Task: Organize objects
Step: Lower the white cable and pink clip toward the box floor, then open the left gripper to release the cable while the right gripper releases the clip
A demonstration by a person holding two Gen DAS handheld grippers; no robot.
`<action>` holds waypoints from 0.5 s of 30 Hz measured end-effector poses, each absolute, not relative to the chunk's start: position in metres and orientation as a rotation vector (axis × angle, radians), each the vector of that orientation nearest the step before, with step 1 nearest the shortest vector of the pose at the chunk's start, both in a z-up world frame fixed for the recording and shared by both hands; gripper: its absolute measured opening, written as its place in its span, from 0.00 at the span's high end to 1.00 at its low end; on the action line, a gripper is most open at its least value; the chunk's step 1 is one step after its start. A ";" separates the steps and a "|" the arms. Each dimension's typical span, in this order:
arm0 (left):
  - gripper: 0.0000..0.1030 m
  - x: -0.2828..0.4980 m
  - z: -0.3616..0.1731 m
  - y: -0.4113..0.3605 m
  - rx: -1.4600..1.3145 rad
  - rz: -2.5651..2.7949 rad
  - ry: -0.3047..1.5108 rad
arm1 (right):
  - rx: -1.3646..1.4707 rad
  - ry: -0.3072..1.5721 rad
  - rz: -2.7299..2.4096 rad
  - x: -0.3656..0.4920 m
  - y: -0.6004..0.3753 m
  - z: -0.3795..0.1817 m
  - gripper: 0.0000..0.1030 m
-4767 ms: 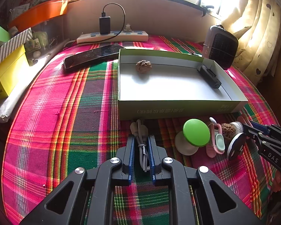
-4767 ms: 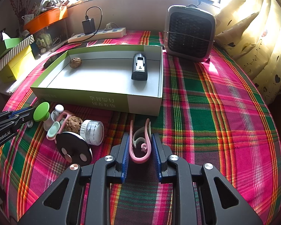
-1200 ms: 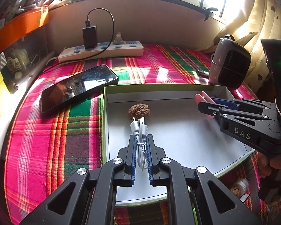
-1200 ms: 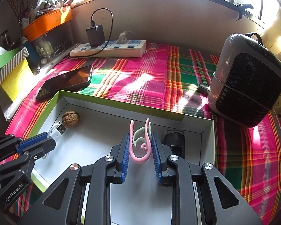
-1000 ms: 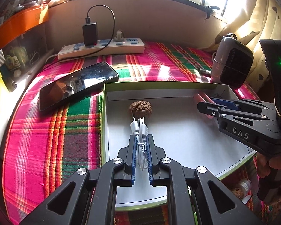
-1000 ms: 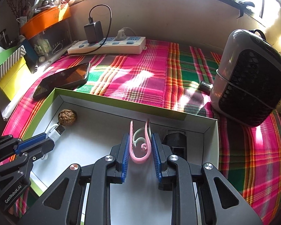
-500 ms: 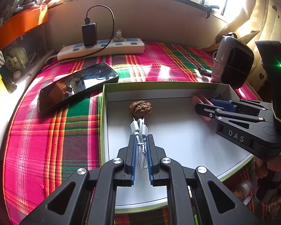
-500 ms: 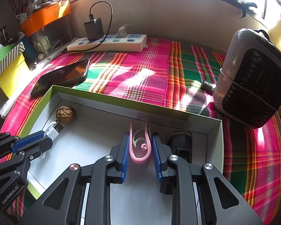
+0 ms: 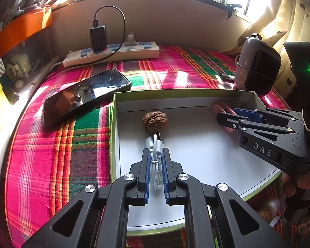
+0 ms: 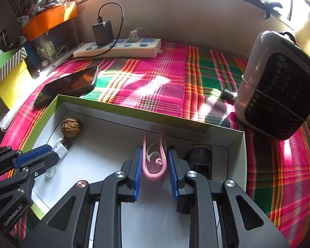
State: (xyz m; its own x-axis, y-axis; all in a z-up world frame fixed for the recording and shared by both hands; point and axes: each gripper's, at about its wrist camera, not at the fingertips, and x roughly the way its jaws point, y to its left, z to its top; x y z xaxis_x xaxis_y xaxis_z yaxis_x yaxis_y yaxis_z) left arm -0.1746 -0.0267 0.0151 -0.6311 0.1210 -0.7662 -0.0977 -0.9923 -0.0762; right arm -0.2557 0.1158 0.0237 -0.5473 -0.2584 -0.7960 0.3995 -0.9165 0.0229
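A shallow green-edged box (image 9: 113, 124) with a white floor lies on the plaid cloth; it also shows in the right wrist view (image 10: 57, 101). My left gripper (image 9: 155, 155) is shut on a coiled white USB cable (image 9: 155, 144), low over the box floor, just short of a walnut (image 9: 155, 121). My right gripper (image 10: 154, 159) is shut on a pink clip (image 10: 154, 165), held over the box near its far wall. A black block (image 10: 200, 161) sits in the box's right corner beside it. The walnut (image 10: 71, 127) and the cable's plug (image 10: 65, 144) also show in the right wrist view.
A black phone (image 9: 84, 93) lies left of the box. A white power strip (image 9: 111, 53) with a black charger runs along the back wall. A dark small heater (image 10: 279, 86) stands right of the box. Yellow and green boxes (image 10: 12, 78) sit at left.
Since 4.8 s ago both grippers have carried their objects from the cloth in front of the box to over the box floor. In the last second they have shifted only slightly.
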 end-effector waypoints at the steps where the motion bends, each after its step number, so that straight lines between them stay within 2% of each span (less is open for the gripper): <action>1: 0.90 -0.174 0.015 -0.027 -1.286 2.732 -0.042 | 1.230 0.227 -2.465 -0.256 0.116 0.024 0.76; 10: 0.86 -0.174 0.016 -0.026 -1.284 2.732 -0.037 | 1.223 0.224 -2.470 -0.255 0.117 0.024 0.76; 15: 0.81 -0.172 0.017 -0.024 -1.286 2.723 -0.035 | 1.206 0.211 -2.474 -0.250 0.118 0.029 0.71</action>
State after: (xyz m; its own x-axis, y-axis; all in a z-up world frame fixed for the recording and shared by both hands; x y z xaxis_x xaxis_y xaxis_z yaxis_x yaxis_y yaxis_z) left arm -0.1717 -0.0245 0.0170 -0.6286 0.1268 -0.7673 -0.1071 -0.9913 -0.0761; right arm -0.2501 0.1180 0.0290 -0.5600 -0.2694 -0.7834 0.3981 -0.9168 0.0307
